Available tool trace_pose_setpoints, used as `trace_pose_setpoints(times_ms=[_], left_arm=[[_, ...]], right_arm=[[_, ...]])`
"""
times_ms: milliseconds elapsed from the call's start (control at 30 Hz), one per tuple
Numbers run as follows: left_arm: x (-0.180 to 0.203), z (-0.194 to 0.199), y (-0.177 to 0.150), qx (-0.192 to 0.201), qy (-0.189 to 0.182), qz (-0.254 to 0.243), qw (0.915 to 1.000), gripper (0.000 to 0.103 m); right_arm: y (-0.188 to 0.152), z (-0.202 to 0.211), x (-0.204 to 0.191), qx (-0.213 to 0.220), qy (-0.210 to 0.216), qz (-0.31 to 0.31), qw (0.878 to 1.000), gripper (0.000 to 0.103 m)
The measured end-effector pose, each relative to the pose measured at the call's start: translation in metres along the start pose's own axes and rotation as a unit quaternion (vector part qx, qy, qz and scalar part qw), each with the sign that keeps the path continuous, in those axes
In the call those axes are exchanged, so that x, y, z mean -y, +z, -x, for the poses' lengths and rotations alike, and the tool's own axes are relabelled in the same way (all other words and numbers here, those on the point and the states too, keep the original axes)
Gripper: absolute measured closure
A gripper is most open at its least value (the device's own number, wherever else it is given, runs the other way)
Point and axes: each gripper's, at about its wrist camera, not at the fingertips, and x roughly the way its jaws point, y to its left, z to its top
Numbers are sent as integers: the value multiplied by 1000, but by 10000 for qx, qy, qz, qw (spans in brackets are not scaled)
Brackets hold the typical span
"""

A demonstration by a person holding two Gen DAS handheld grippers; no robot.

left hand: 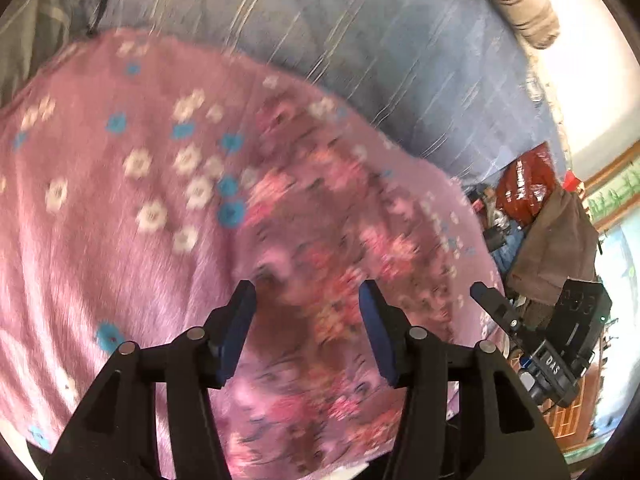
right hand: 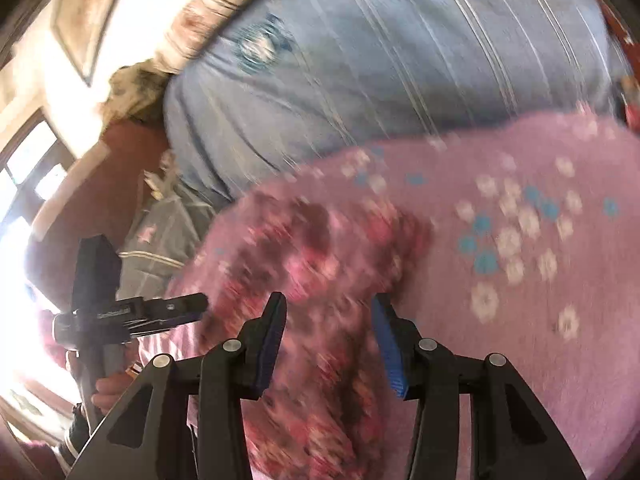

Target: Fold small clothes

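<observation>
The floral garment [left hand: 320,264] lies bunched on the pink blanket [left hand: 100,208] over the bed, both tongs — left [left hand: 307,294], right [right hand: 328,306] — partly open and empty above it; folding looks unfinished.

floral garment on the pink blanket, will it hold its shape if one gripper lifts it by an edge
Probably not. The floral garment lies in soft creases on the pink blanket, so it looks thin and floppy and would likely drape. It seems light. The fuzzy blanket may drag on it rather than let it slide.
</observation>
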Motion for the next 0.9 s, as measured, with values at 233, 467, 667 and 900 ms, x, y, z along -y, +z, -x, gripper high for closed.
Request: trace_pose_setpoints(times_ms=[233, 467, 667, 900], left_arm=[[18, -33, 10, -6, 506, -606, 9969, 40], [5, -60, 3, -215, 856, -891, 9921, 35], [3, -32, 4, -302, 409, -748, 9959, 35], [6, -42, -23, -327, 809, -1196, 9890, 35]], right_arm=[[-4, -51, -2, -416, -256, 369, 9981, 65], [-19, -70, 12, -586, -365, 437, 9967, 66], [-12, -45, 7, -514, -312, 410, 9973, 62], [-37, -39, 26, -728, -626, 217, 9951, 51]])
